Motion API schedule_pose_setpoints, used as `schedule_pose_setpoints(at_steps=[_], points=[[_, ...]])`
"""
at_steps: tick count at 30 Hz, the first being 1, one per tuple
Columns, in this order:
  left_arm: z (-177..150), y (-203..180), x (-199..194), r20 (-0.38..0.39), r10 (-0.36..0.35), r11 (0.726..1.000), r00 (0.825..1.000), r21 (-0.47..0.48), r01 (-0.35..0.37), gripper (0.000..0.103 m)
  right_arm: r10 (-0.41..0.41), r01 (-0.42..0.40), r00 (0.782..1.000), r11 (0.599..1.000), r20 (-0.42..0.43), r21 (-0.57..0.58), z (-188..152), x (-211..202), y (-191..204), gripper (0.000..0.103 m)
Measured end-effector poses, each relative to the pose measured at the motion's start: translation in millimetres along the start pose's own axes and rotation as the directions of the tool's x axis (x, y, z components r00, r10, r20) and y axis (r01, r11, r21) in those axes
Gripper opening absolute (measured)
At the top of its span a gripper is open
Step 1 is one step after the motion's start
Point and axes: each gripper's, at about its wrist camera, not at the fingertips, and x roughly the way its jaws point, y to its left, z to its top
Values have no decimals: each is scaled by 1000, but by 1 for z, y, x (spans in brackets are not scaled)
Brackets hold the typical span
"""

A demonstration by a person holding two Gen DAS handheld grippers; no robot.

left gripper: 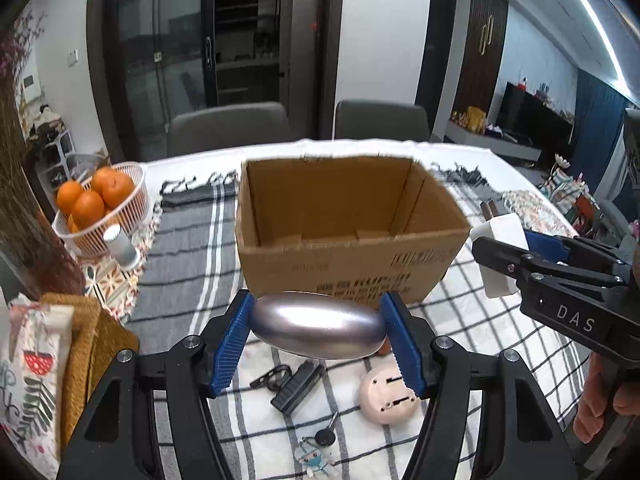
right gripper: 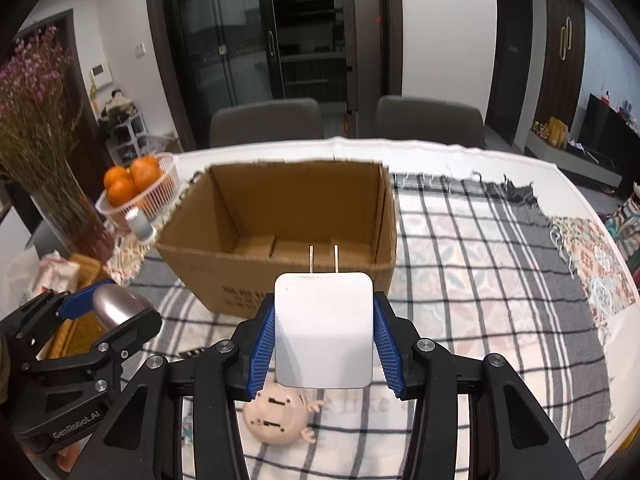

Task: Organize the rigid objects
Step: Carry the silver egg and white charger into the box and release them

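My left gripper (left gripper: 318,330) is shut on a silver egg-shaped object (left gripper: 318,330), held above the table in front of the open cardboard box (left gripper: 348,256). My right gripper (right gripper: 324,332) is shut on a white wall charger (right gripper: 324,328) whose two prongs point toward the box (right gripper: 280,268). From the left wrist view the right gripper (left gripper: 500,256) with the charger (left gripper: 498,232) shows at the right. The right wrist view has the left gripper (right gripper: 104,308) and the silver object (right gripper: 116,306) at its lower left. The box looks empty inside.
On the checked cloth below lie a pink round toy (left gripper: 386,396), a black adapter with cable (left gripper: 298,386), and a key with a small figure keychain (left gripper: 320,450). A white basket of oranges (left gripper: 102,208) and a small silver cylinder (left gripper: 120,246) stand left of the box. Two chairs stand behind the table.
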Motion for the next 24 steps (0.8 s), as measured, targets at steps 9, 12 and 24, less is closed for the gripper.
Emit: schedule_pose_setpoints(at_steps=[9,12,24], points=[[26,-3,-15,72,-3,1000,997,10,2,65,32,-34,998,999,59,34,16,-18,-4,47],[35,-2,-16,84,-4,1000,996,6,4,65,40,-43,997,998,71,45,22,-18,-5,47],[77,8,1,81,-5,1000,997,-13,6,65,64,-69,994,996,91,55,59,-5,-7,47]])
